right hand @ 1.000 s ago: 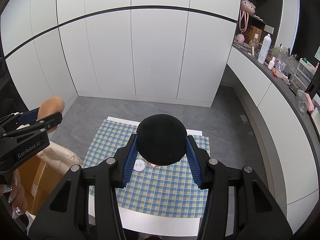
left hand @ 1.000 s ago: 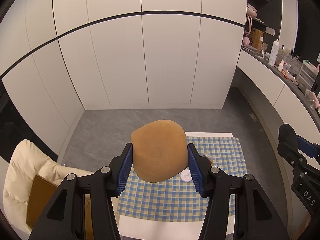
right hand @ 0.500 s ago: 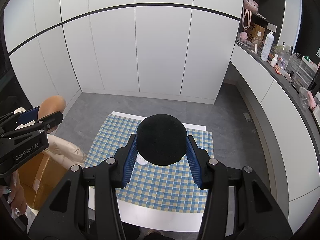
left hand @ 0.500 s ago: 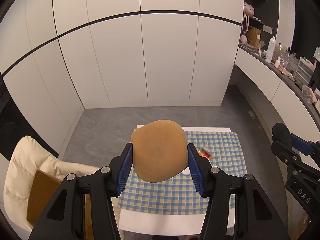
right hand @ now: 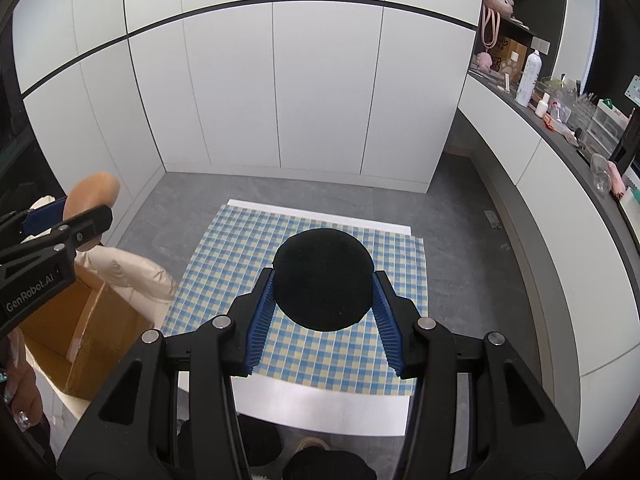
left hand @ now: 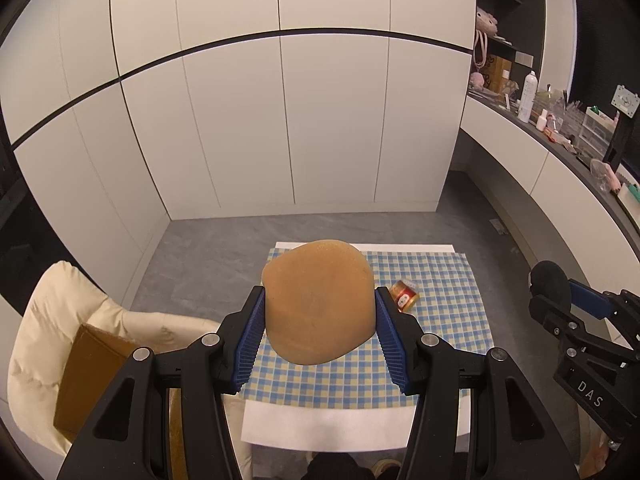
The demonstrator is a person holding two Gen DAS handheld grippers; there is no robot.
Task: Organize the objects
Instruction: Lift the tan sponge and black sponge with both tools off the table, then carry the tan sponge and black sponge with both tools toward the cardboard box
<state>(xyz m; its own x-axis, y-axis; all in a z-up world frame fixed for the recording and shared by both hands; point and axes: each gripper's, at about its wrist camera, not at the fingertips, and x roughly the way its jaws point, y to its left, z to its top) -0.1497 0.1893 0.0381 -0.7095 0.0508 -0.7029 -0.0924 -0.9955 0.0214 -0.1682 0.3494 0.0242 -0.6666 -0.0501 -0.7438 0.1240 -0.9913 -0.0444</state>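
The left gripper (left hand: 320,322) clamps the tan sponge (left hand: 319,305) and the right gripper (right hand: 323,295) pinches the black sponge (right hand: 324,279), both above the checked cloth (left hand: 440,280) (cardboard box (right hand: 80,320) waits left), so carry level, grips firm.

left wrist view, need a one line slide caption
Left gripper clamps a tan sponge above the checked tablecloth.

Left tongs (left hand: 319,320) clamp tan sponge (left hand: 320,300) above checkered cloth (left hand: 448,320).
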